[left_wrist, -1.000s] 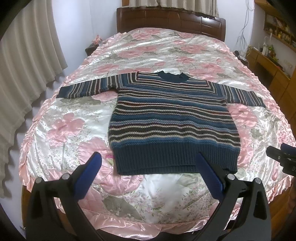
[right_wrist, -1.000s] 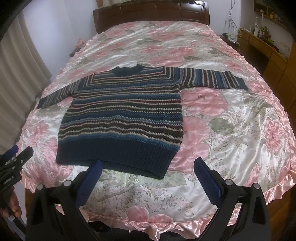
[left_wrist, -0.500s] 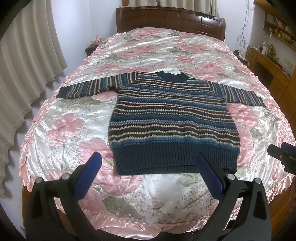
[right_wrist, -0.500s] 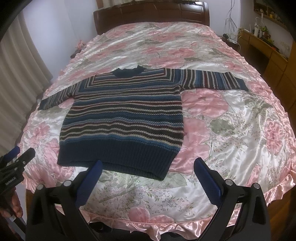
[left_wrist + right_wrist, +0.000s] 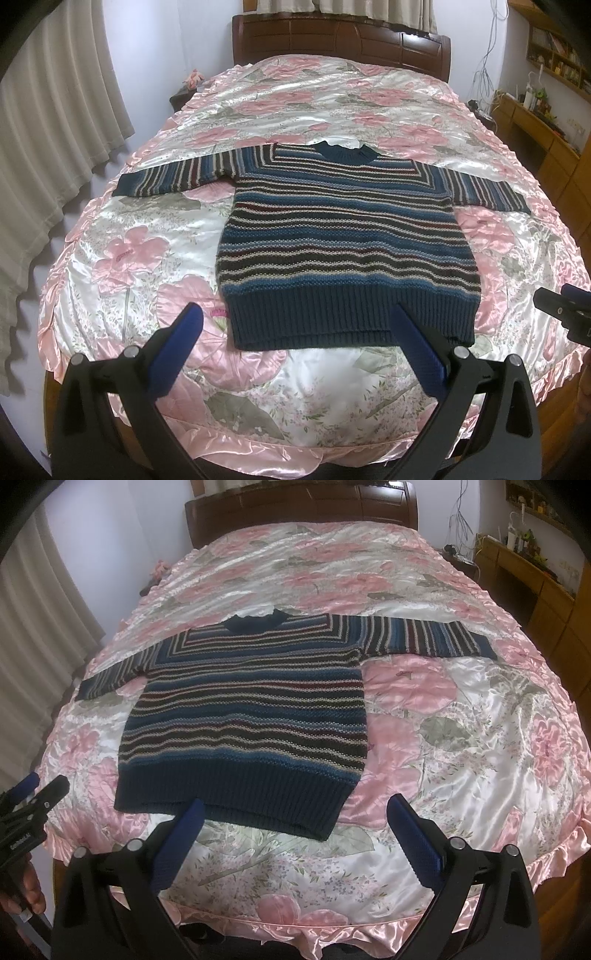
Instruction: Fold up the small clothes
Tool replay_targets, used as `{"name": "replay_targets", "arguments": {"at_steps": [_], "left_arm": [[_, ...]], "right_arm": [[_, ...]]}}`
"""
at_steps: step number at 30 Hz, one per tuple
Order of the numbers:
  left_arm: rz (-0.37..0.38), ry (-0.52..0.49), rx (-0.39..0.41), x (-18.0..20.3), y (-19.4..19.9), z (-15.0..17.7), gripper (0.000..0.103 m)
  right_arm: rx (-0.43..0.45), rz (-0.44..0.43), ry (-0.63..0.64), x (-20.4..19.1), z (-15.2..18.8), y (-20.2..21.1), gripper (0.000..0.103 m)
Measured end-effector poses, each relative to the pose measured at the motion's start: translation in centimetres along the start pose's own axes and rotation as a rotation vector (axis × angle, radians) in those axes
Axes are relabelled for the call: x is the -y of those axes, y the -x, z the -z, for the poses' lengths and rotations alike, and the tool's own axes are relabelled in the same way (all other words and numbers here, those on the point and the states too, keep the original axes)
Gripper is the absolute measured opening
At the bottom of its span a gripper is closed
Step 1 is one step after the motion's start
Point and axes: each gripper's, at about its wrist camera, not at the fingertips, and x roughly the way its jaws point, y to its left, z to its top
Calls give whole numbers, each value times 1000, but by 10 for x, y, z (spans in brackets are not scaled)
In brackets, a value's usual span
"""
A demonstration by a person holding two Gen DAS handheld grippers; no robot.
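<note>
A small knitted sweater (image 5: 343, 236) (image 5: 247, 709), striped in blue, dark and cream with a dark ribbed hem, lies flat on the bed with both sleeves spread sideways. My left gripper (image 5: 295, 317) hovers open above the bed's near edge, just short of the hem, with nothing between its blue pads. My right gripper (image 5: 295, 812) is open too, over the hem's right corner, and holds nothing. Each gripper appears at the edge of the other's view: the right gripper (image 5: 565, 314) and the left gripper (image 5: 29, 808), with a hand (image 5: 26, 893) on it.
The bed (image 5: 155, 258) wears a shiny pink floral cover with a ruffled edge. A dark wooden headboard (image 5: 340, 40) stands at the far end. Curtains (image 5: 55, 147) hang along the left. Wooden cabinets and shelves (image 5: 546, 122) line the right wall.
The right gripper has drifted slightly forward and left toward the sweater's hem. The left gripper and the sweater have not visibly moved.
</note>
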Motion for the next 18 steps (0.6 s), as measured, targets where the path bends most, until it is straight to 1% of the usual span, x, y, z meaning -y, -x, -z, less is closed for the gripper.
{"name": "replay_targets", "arguments": {"at_steps": [7, 10, 11, 14, 18], "left_arm": [[-3, -3, -16, 2, -10, 4, 100], [-7, -3, -35, 4, -21, 3, 100], [-5, -2, -44, 2, -23, -6, 100], [0, -2, -67, 8, -40, -17, 100], [14, -3, -92, 30, -71, -47, 100]], "right_arm": [[-5, -1, -2, 4, -3, -4, 99], [-19, 5, 9, 11, -8, -14, 99], [-25, 9, 9, 14, -10, -18, 99], [-37, 27, -4, 33, -23, -31, 99], [-53, 40, -44, 78, -58, -50, 99]]}}
